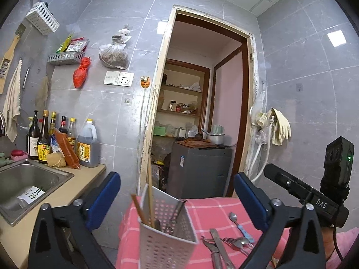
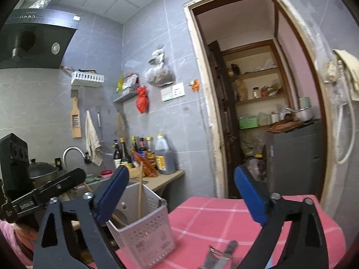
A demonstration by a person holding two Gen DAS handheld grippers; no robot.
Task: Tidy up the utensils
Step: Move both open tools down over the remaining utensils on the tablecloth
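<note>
A white perforated utensil holder (image 1: 166, 231) stands on the pink checked tablecloth (image 1: 215, 204), with wooden chopsticks (image 1: 149, 192) and a dark metal utensil upright inside. To its right on the cloth lie a blue-handled spoon (image 1: 241, 224), a fork (image 1: 235, 242) and a metal knife (image 1: 218, 246). My left gripper (image 1: 177, 192) is open, its blue pads (image 1: 107, 199) wide apart on either side of the holder without touching it. My right gripper (image 2: 181, 192) is open too and holds nothing; the holder (image 2: 145, 231) sits by its left finger, and blurred metal utensils (image 2: 222, 253) lie below.
A steel sink (image 1: 33, 179) and a row of sauce bottles (image 1: 67, 141) sit on the counter to the left. A wok (image 2: 42, 170) stands beside the tap. Beyond the table, a doorway opens onto a grey cabinet (image 1: 199, 170) and shelves.
</note>
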